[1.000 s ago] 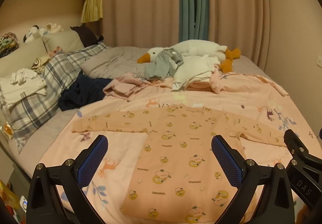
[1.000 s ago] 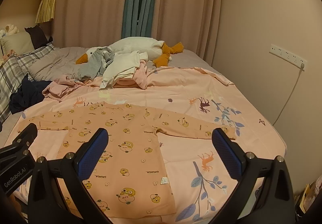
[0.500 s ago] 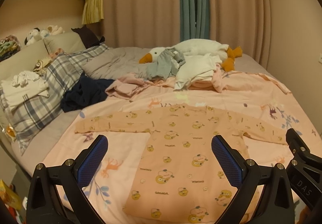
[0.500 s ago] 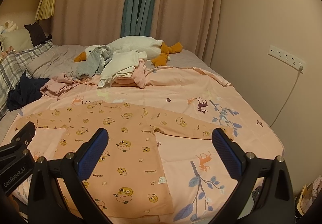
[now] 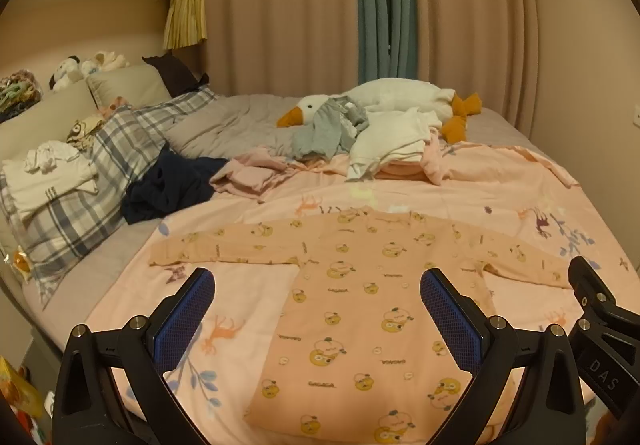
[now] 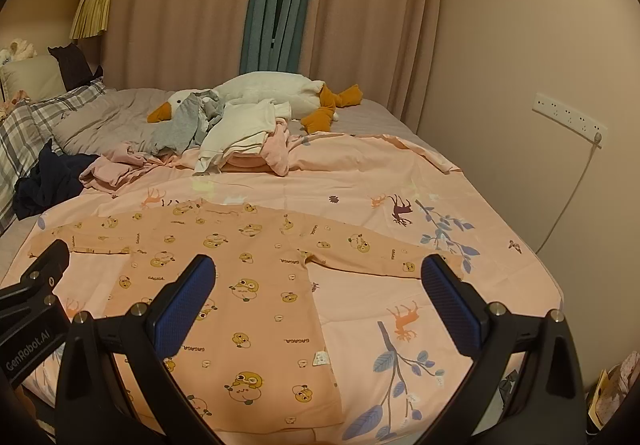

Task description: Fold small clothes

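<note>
A small orange long-sleeved shirt with a duck print (image 5: 360, 305) lies flat on the pink bedsheet (image 5: 460, 197), both sleeves spread out; it also shows in the right wrist view (image 6: 248, 285). My left gripper (image 5: 316, 317) is open and empty, held above the shirt's near half. My right gripper (image 6: 320, 305) is open and empty, above the shirt's right side and right sleeve. Each gripper shows at the edge of the other's view: the right one (image 5: 600, 333), the left one (image 6: 32, 309).
A pile of unfolded clothes (image 5: 360, 141) lies at the back on a white goose plush (image 5: 400, 101). A dark garment (image 5: 172, 185) and plaid pillows (image 5: 100, 173) are at the left. A wall with a socket strip (image 6: 568, 117) is at the right.
Both grippers have drawn back and up a little, so the shirt sits slightly farther away. The shirt has not moved. Both stay open.
</note>
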The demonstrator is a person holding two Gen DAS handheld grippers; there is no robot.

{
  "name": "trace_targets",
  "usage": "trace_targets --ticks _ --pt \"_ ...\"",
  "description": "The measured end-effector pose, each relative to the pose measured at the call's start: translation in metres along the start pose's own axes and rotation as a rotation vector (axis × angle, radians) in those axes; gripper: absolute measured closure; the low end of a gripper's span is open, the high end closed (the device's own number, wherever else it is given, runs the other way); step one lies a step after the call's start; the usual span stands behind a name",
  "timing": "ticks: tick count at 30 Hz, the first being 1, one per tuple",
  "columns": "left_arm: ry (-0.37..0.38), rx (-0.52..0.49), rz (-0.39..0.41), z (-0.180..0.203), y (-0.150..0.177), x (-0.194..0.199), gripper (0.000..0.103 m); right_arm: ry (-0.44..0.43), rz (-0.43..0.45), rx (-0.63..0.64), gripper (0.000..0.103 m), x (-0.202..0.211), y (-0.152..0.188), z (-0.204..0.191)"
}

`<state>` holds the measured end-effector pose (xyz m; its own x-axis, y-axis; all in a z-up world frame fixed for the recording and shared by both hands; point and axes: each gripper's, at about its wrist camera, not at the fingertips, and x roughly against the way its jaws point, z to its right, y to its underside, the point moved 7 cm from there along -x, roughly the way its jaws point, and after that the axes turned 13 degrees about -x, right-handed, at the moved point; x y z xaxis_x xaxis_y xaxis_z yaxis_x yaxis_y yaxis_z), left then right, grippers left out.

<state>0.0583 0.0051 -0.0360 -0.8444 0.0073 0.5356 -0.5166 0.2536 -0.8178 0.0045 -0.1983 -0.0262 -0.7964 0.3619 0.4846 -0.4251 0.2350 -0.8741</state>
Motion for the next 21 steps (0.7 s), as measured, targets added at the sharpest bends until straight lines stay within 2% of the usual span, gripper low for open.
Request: trace_targets --ticks 16,21 --pt "0.001 0.007 -0.014 0.001 0.003 -0.007 0.001 0.011 -0.005 0.003 0.000 -0.005 0.000 0.002" --pt "0.043 0.012 -0.026 0.001 0.003 -0.021 0.001 -0.003 -0.006 0.007 0.000 -0.007 0.001 0.003"
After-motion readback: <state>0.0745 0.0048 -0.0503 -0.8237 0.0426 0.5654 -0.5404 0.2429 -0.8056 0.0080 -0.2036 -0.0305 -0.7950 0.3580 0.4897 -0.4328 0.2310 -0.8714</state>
